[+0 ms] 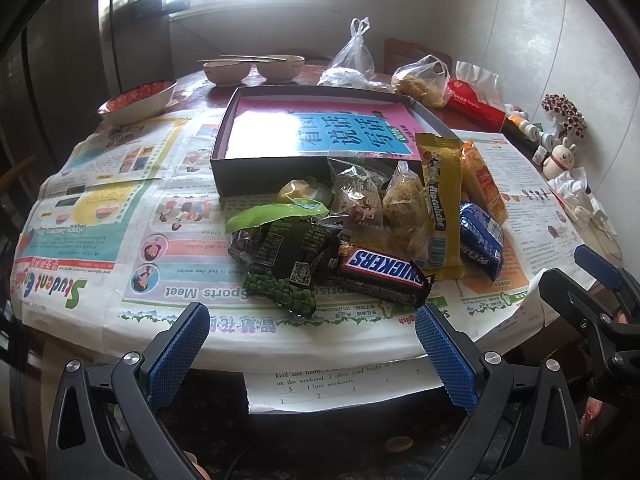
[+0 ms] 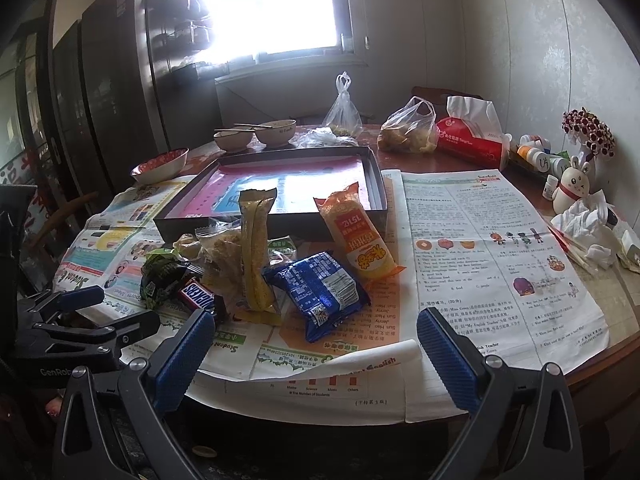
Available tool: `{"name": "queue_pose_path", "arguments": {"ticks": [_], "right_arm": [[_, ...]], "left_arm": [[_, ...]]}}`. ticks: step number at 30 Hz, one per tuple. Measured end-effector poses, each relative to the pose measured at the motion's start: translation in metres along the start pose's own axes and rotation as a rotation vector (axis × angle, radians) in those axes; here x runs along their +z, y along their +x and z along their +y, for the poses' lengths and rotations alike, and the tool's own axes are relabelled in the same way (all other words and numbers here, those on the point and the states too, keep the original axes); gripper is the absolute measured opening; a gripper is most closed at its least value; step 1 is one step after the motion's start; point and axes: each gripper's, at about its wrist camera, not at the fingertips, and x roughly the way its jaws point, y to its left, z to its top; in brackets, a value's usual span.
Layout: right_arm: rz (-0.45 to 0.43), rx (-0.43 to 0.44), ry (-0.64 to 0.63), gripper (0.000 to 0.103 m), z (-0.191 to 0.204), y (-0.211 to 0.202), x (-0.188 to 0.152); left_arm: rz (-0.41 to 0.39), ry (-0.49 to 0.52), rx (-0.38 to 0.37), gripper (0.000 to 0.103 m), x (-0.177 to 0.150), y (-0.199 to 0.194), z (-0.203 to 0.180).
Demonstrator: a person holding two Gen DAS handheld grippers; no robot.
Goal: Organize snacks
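Observation:
A pile of snacks lies on the newspaper-covered table in front of an open dark box (image 1: 264, 168) lined in pink and blue (image 2: 280, 184). It holds a Snickers bar (image 1: 384, 272) (image 2: 196, 296), a green-black pack (image 1: 288, 264), a yellow bar (image 1: 440, 208) (image 2: 256, 248), an orange pack (image 1: 484, 184) (image 2: 360, 240), a blue pack (image 1: 480, 240) (image 2: 320, 292) and clear-wrapped cakes (image 1: 404, 208). My left gripper (image 1: 312, 356) is open and empty at the table's near edge. My right gripper (image 2: 316, 360) is open and empty, just short of the blue pack.
Two bowls with chopsticks (image 1: 252, 68), a red bowl (image 1: 140, 100), plastic bags (image 1: 420, 80), a red tissue pack (image 2: 472, 140), small bottles and figurines (image 2: 572, 188) and crumpled tissue (image 2: 588, 220) stand at the back and right. Newspaper (image 2: 500, 260) covers the table.

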Motion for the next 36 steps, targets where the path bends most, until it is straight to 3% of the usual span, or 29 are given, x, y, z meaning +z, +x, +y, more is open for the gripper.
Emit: {"name": "queue_pose_path", "arguments": {"ticks": [36], "right_arm": [[0.02, 0.01, 0.018, 0.102, 0.0, 0.007, 0.002]], "left_arm": [[0.006, -0.042, -0.047, 0.102, 0.002, 0.002, 0.015]]}}
